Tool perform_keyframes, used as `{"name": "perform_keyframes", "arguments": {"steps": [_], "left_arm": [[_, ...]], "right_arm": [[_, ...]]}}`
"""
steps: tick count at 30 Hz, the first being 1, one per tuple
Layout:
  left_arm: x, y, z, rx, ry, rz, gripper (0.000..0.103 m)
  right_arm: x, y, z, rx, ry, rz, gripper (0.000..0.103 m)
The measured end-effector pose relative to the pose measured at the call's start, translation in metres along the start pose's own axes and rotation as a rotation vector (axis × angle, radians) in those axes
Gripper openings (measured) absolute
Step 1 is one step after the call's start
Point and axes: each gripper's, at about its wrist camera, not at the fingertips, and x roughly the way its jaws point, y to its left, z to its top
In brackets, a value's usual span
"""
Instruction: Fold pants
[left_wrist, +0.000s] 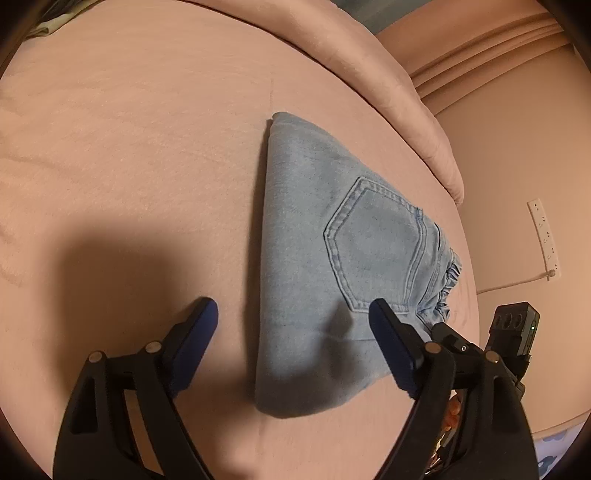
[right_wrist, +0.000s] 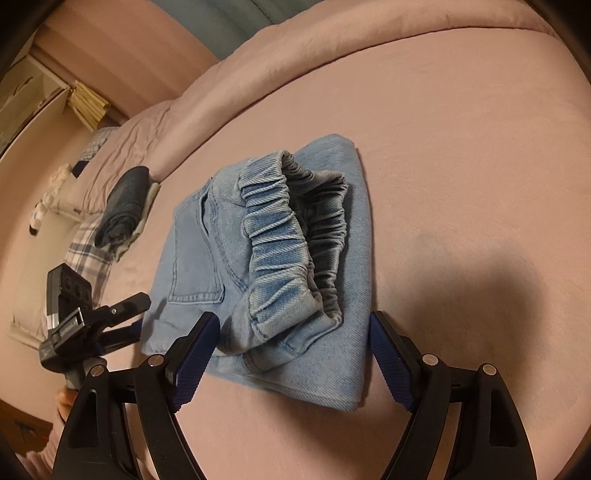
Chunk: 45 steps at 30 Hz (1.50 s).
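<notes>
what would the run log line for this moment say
stage: fold done | jeans: folded, flat on bed | left tongs: open, empty | right tongs: open, empty

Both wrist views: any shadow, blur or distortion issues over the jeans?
Left wrist view: strong fisheye bending, the bed bulges; a hard gripper shadow falls left of the folded jeans and over their near edge; slightly soft, pocket stitching still readable. Right wrist view: same barrel distortion, dark vignette corners; shadow lies right of the jeans; elastic waistband sharp; warm pink cast in both.
</notes>
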Motion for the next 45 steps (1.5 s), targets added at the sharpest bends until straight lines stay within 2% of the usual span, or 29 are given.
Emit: {"name": "perform_keyframes", "arguments": {"steps": [28,45], "left_arm": [[0.023,-0.024,0.02,0.108,0.043,0.013,0.086],[0.034,-0.031,0.032,0.13,0.05,0.027,0.088]], "right_arm": [[0.025,-0.002,0.033,-0.029,0.028,0.03,0.087],[0.037,0.002,0.05,-0.061,0.032,0.018,0.088]]}}
